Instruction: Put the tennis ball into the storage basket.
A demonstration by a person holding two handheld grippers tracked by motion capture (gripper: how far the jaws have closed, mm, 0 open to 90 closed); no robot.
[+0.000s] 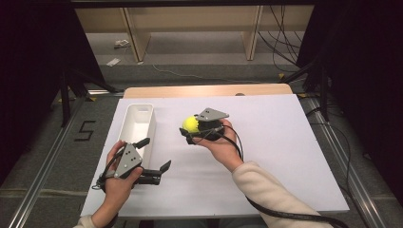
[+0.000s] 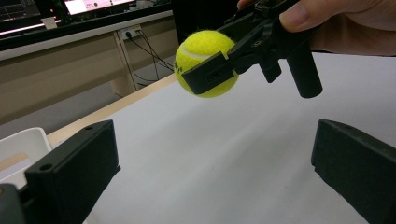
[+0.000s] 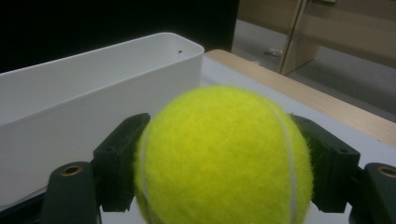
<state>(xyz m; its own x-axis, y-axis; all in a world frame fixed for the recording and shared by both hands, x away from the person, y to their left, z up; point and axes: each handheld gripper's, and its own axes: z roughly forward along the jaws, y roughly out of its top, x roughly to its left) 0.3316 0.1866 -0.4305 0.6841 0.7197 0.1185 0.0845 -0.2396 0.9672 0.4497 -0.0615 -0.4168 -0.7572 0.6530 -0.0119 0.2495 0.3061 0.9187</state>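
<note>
High view: the right gripper (image 1: 196,129) pinches a tennis ball (image 1: 191,124) and holds it up off the white table (image 1: 285,142), just right of the long white bin (image 1: 138,127). My guess is the ball's headed for that bin.
High view, other hand: the left gripper (image 1: 154,156) sits near the bin's near end with its jaws spread and nothing between them — looks parked out of the way.
Left gripper view: its own two jaws stand wide apart over bare table; beyond them the ball (image 2: 205,63) hangs clamped in the other gripper, well clear of the surface. A corner of the bin (image 2: 21,149) is cut off at the left edge.
Right gripper view: the ball (image 3: 224,156) sits squeezed between both jaws, bin wall (image 3: 84,107) just behind it.
Hard to tell: the bin's inside — the floor is hidden here, and too washed out from above.
</note>
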